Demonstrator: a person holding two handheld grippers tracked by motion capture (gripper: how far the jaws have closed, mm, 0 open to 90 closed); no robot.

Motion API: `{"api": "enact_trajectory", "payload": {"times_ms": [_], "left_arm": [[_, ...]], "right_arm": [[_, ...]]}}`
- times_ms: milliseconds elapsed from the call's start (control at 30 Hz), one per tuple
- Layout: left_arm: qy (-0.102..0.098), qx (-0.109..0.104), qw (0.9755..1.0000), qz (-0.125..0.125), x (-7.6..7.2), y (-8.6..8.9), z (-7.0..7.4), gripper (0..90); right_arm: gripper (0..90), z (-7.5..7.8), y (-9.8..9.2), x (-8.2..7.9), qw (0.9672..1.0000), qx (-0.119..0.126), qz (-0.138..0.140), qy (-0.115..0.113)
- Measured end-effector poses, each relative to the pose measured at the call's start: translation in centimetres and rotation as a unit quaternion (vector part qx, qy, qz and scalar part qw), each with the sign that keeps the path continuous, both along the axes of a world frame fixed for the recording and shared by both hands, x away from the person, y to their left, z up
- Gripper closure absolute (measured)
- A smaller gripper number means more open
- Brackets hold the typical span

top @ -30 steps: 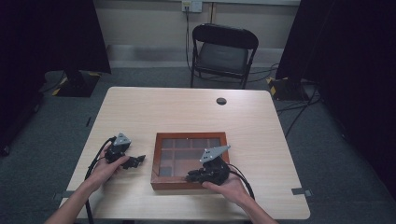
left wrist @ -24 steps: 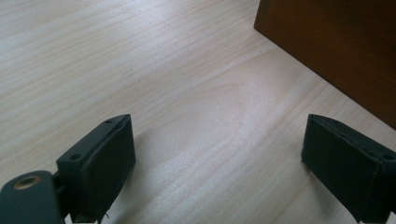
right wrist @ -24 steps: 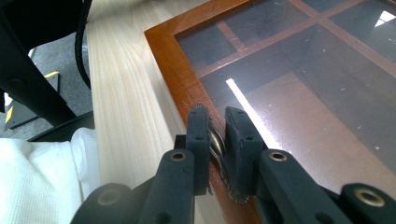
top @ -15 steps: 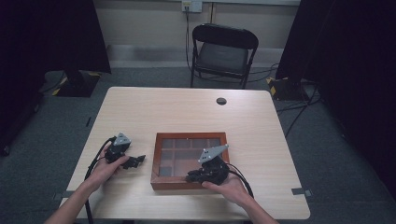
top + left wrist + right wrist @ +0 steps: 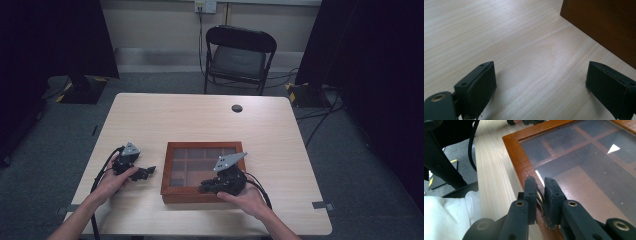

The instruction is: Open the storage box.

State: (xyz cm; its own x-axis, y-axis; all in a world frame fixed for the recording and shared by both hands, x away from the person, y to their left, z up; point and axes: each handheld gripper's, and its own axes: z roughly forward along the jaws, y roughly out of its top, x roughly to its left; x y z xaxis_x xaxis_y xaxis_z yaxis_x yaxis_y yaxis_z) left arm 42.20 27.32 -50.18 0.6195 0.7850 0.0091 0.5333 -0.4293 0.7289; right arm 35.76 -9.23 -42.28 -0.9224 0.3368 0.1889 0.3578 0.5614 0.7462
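Box (image 5: pixel 202 172), wooden w/ glass lid, sits mid-table (image 5: pixel 200 120), no legible writing; right gripper (image 5: pixel 540 185) pinched on metal ring (image 5: pixel 539 197) at its front rim; left gripper (image 5: pixel 540 82) wide apart, just beside box

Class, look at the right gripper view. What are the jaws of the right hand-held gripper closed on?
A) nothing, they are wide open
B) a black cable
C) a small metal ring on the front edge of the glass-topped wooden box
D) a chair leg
C: the right hand-held gripper pinches a small metal ring at the rim of the wooden box.
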Motion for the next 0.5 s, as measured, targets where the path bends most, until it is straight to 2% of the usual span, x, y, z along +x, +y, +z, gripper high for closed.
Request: {"api": "enact_trajectory", "payload": {"times_ms": [200, 500], "left_arm": [[0.001, -0.002, 1.0, 0.002, 0.0, 0.0, 0.0, 8.6], [0.001, -0.001, 1.0, 0.001, 0.0, 0.0, 0.0, 8.6]], "right_arm": [[81.3, 1.0, -0.2, 0.3, 0.9999, 0.011, 0.003, -0.001], [81.2, 1.6, -0.3, 0.4, 0.9998, 0.017, -0.002, 0.001]]}}
